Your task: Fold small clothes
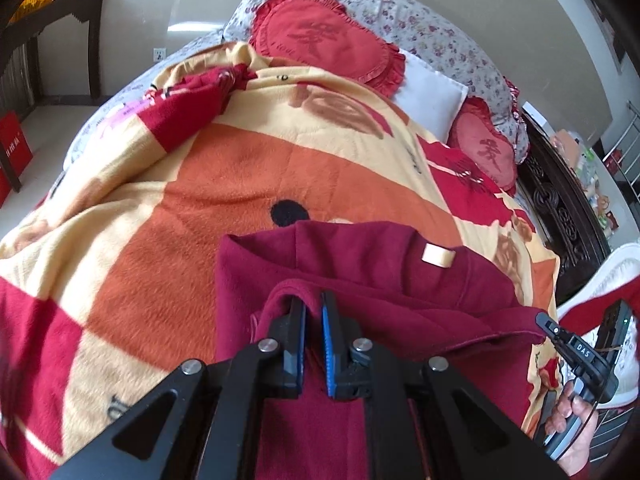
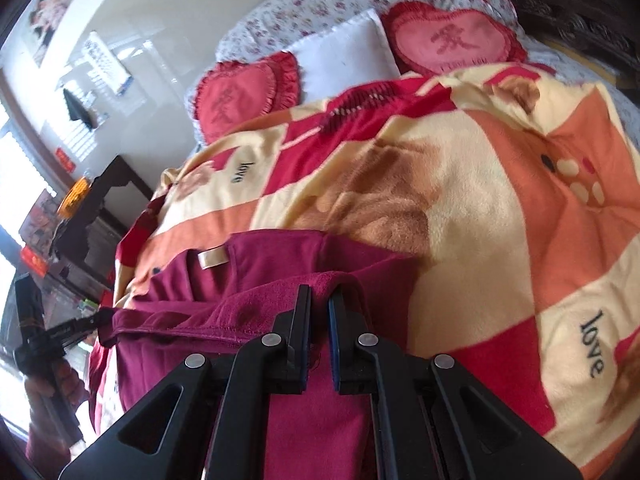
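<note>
A dark red small garment (image 1: 360, 264) with a beige neck label (image 1: 438, 256) lies on a patterned blanket (image 1: 200, 208). My left gripper (image 1: 314, 298) is shut on a fold of its hem, held above the lower part. In the right wrist view the same garment (image 2: 280, 264) shows its label (image 2: 214, 258), and my right gripper (image 2: 320, 294) is shut on the other end of the lifted hem. The right gripper also shows in the left wrist view (image 1: 550, 326), pinching the hem's corner. The left gripper shows in the right wrist view (image 2: 94, 322).
Two red heart cushions (image 1: 320, 36) (image 1: 486, 148), a white pillow (image 1: 432, 100) and a floral quilt (image 1: 432, 36) lie at the head of the bed. A dark carved headboard (image 1: 560, 208) runs along the right. A dark wooden table (image 1: 68, 12) stands at far left.
</note>
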A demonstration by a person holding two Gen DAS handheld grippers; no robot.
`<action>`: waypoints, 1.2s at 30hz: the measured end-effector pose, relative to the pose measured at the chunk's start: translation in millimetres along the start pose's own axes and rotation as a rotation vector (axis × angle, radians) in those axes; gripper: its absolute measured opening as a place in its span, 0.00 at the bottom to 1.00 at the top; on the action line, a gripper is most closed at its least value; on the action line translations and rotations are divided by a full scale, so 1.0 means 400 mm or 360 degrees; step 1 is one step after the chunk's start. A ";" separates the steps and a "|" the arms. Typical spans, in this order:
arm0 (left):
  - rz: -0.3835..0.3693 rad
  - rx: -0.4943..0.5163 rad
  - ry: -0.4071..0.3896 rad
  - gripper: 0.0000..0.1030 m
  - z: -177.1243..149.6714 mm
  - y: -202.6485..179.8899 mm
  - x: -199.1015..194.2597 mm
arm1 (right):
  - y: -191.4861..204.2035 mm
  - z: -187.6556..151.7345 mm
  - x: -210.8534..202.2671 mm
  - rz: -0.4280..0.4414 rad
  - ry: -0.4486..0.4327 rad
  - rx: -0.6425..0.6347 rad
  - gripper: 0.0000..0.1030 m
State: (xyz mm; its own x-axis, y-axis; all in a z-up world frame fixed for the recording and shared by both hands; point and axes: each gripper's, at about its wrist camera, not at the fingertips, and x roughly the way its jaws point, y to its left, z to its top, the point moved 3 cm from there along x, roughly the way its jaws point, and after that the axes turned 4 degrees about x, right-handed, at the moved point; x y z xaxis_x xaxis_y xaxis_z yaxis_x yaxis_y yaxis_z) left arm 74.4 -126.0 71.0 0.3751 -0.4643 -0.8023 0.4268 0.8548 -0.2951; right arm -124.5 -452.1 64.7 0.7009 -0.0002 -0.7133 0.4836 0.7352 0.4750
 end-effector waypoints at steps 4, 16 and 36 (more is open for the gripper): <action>-0.0028 -0.0029 0.0018 0.13 0.006 0.013 0.031 | -0.013 0.019 0.047 0.0017 0.0041 0.0064 0.00; -0.0033 0.0146 -0.0214 0.81 0.011 -0.046 -0.077 | 0.054 0.001 -0.083 0.0073 -0.0089 -0.0142 0.11; 0.0261 -0.0042 -0.0002 0.81 0.030 0.059 0.160 | 0.068 0.088 0.172 -0.0133 -0.0001 -0.0143 0.04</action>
State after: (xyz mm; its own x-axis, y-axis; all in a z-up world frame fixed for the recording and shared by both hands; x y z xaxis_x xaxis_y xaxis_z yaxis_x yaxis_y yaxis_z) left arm 118.3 -138.3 18.8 0.4387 -0.3184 -0.8403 0.3380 0.9249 -0.1740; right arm -44.6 -455.9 46.6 0.6605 -0.0641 -0.7481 0.4912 0.7904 0.3660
